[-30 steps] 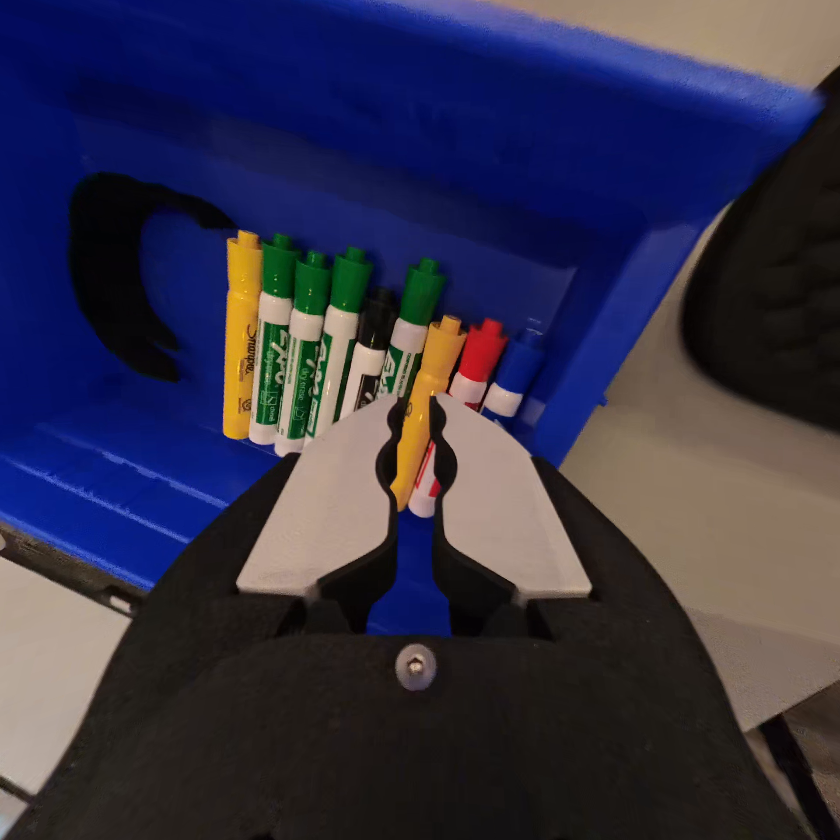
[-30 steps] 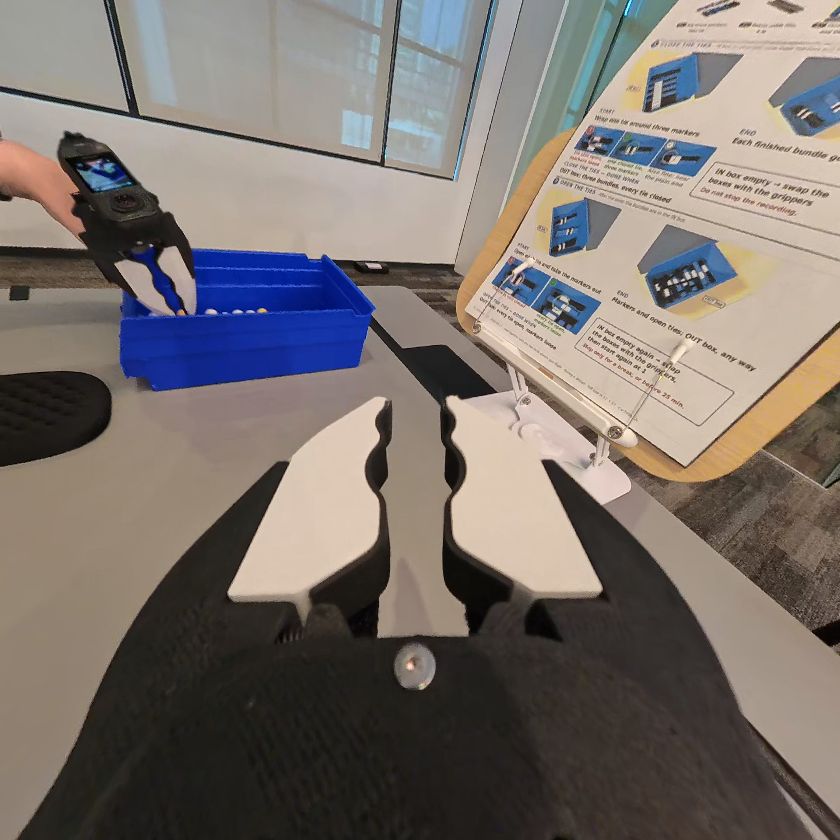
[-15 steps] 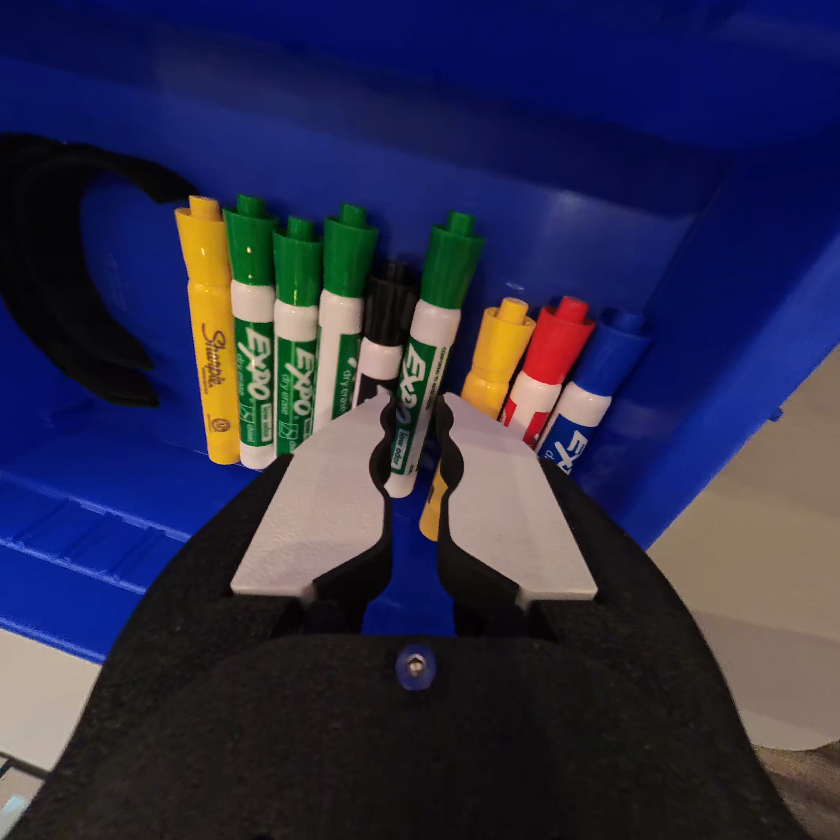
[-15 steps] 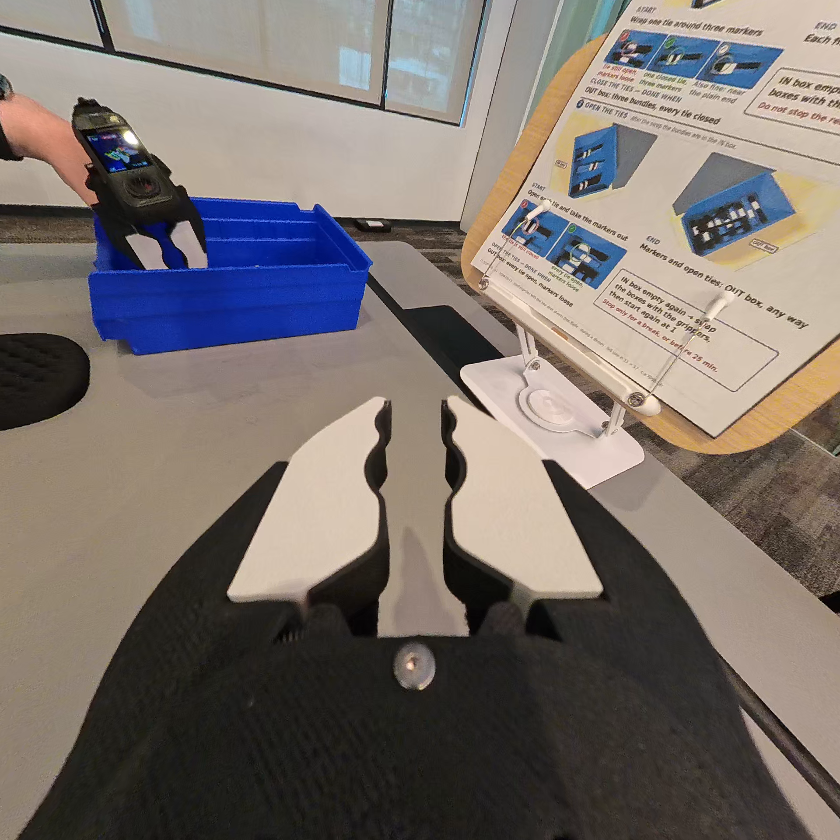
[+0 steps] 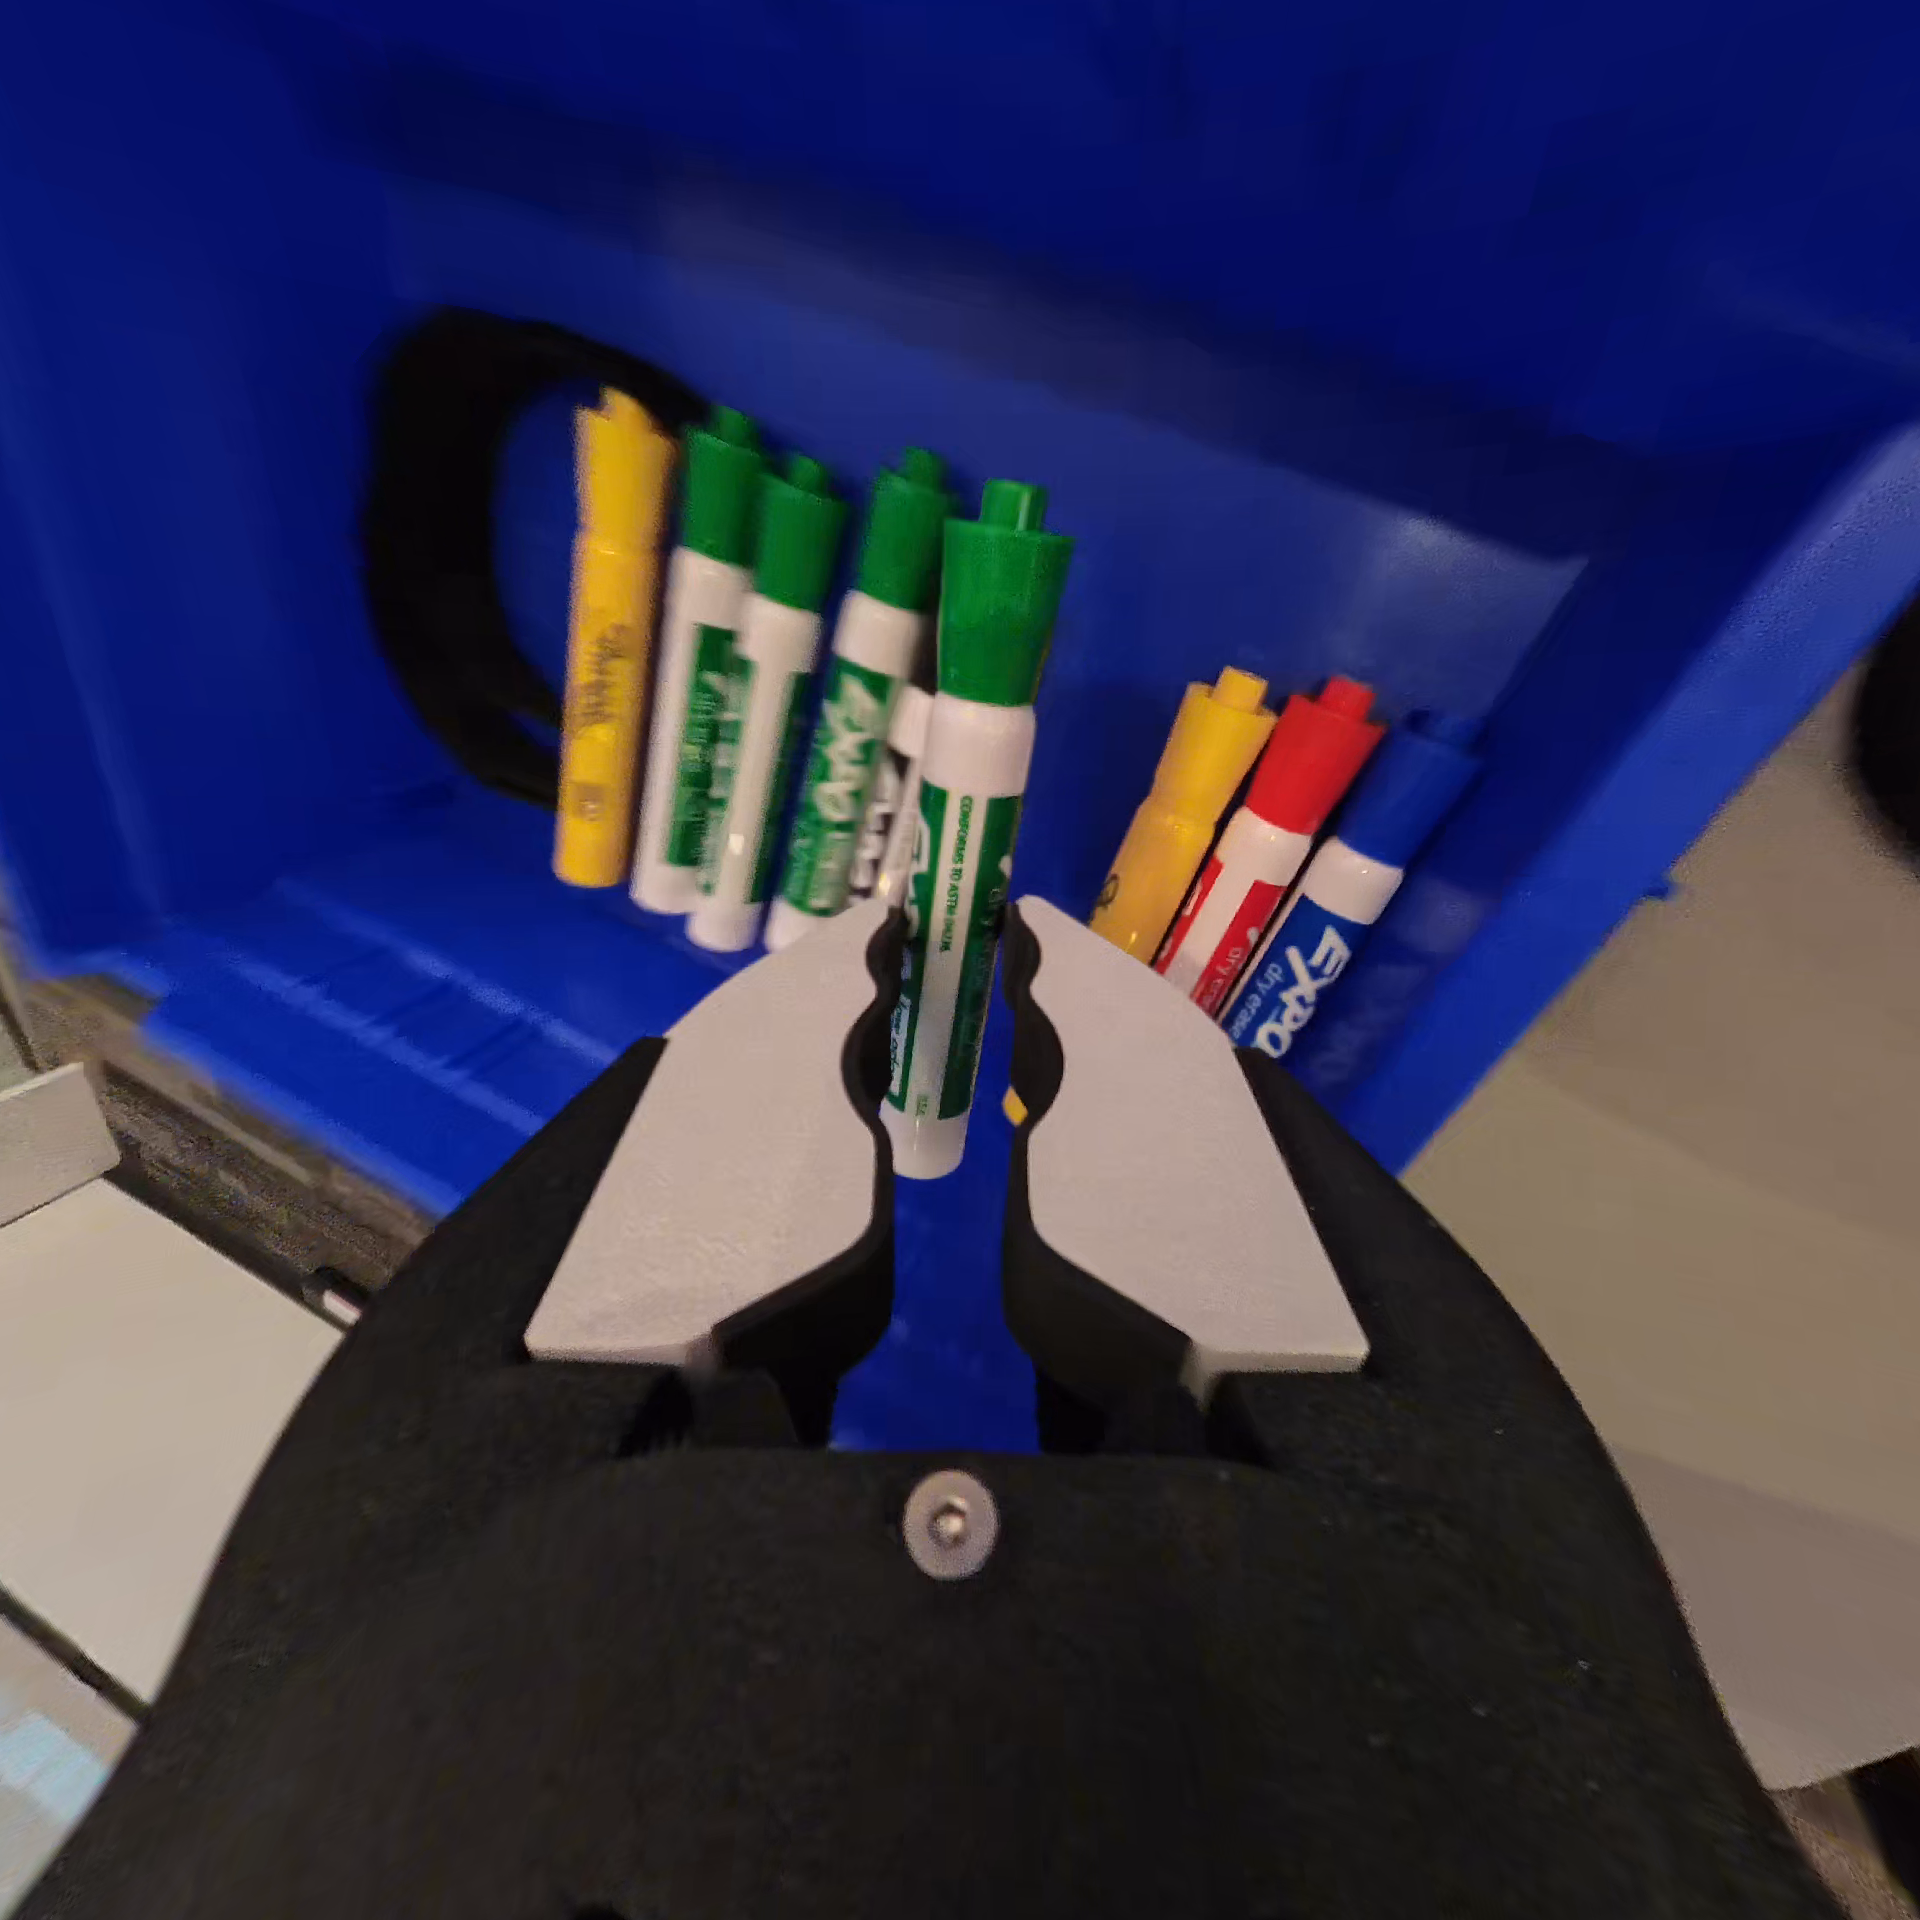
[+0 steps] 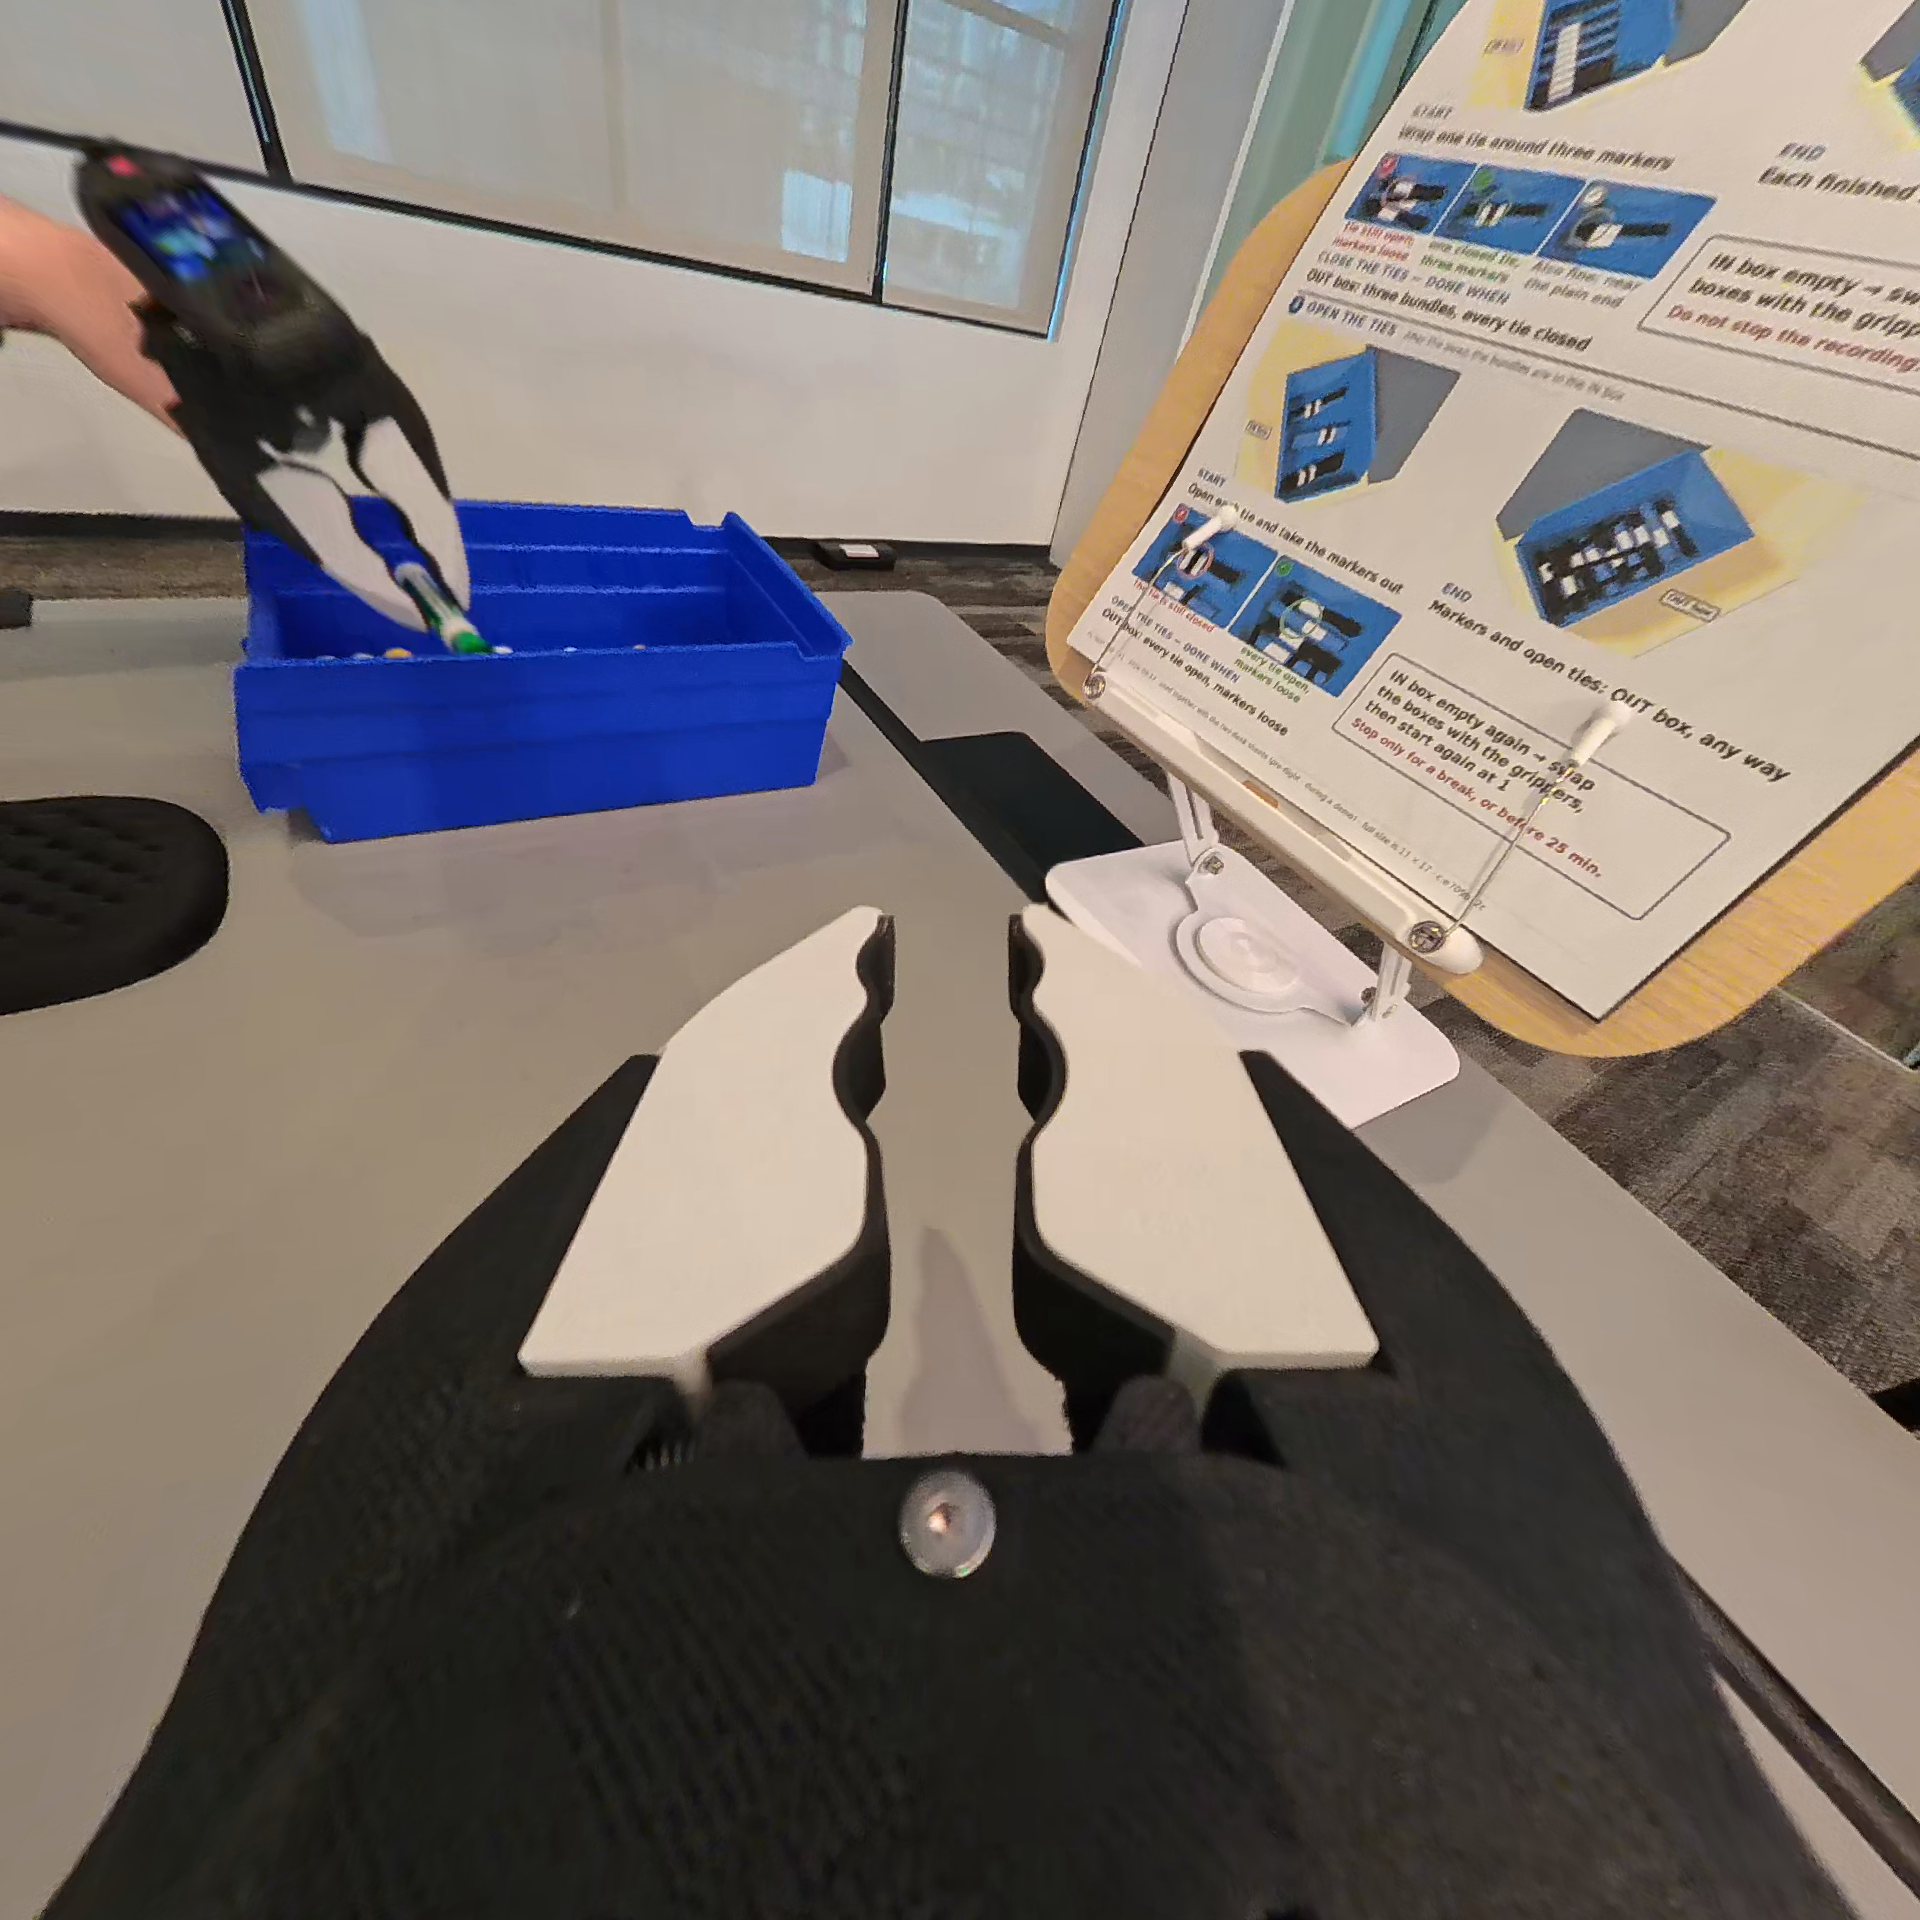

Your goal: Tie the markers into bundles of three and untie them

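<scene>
Left tongs now clamped on a green marker, lifted clear of the row it lay in half a second ago; the other markers stay on the floor of the blue bin, black ties beside them. Right tongs apart, empty, over the desk. I judge that's marker one of the first bundle.

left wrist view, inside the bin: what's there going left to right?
Black ties → yellow marker → a cluster of green markers → green marker gripped by the left hand-held gripper → second yellow marker → red marker → blue marker → right wall of the blue bin.
</scene>
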A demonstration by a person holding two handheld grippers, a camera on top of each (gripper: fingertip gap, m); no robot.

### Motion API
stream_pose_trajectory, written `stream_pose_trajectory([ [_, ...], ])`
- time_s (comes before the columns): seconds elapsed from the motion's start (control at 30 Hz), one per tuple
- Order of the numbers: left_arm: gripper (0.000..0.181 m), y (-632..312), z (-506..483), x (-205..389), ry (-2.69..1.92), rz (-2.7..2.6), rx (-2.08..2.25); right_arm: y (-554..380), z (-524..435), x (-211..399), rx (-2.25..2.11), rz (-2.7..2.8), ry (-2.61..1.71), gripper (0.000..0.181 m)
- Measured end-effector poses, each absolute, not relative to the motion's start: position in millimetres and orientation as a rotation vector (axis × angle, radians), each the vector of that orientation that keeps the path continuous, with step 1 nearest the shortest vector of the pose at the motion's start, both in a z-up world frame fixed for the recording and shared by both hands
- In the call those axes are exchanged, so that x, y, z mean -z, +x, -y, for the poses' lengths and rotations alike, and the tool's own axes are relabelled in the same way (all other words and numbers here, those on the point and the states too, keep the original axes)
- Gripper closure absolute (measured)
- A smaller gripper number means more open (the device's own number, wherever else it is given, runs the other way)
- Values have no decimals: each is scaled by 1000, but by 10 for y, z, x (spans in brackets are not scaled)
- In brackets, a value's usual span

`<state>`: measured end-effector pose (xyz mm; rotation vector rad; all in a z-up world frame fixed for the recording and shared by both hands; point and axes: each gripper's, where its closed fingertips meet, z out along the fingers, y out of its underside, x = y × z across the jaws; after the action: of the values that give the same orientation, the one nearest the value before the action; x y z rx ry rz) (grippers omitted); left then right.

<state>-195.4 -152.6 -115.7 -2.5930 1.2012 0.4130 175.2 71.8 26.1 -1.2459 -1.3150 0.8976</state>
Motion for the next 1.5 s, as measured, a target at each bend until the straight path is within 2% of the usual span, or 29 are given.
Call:
stream_pose_trajectory([
  [0.03,163,-1910,1494,948,-2554,-1145,-422,1769,-722,-290,-899,1307,-1242,159],
  [0.17,163,-1367,1257,68,-2417,-945,-409,1843,-745,-374,-897,1284,-1236,159],
  [0.27,163,-521,1009,-92,-2362,-1052,-327,1912,-765,-423,-890,1267,-1234,159],
  [0.4,163,543,587,503,-2348,-1288,-203,2074,-813,-483,-857,1248,-1245,158],
  [0.53,163,989,185,1185,-2398,-1383,-182,2260,-895,-512,-831,1219,-1260,158],
  [0.87,163,841,194,1636,-2871,-814,-109,2290,-1068,-221,-724,1281,-1368,151],
  [1.17,162,800,229,1741,-2894,-652,5,2227,-1096,-154,-689,1308,-1382,148],
  [1.23,156,821,223,1726,-2880,-649,41,2225,-1105,-143,-696,1303,-1386,147],
  [1.37,155,848,222,1424,-2753,-635,157,2234,-1127,-127,-706,1288,-1387,146],
  [1.5,156,526,340,543,-2460,-594,158,2267,-1159,-135,-714,1264,-1386,146],
])
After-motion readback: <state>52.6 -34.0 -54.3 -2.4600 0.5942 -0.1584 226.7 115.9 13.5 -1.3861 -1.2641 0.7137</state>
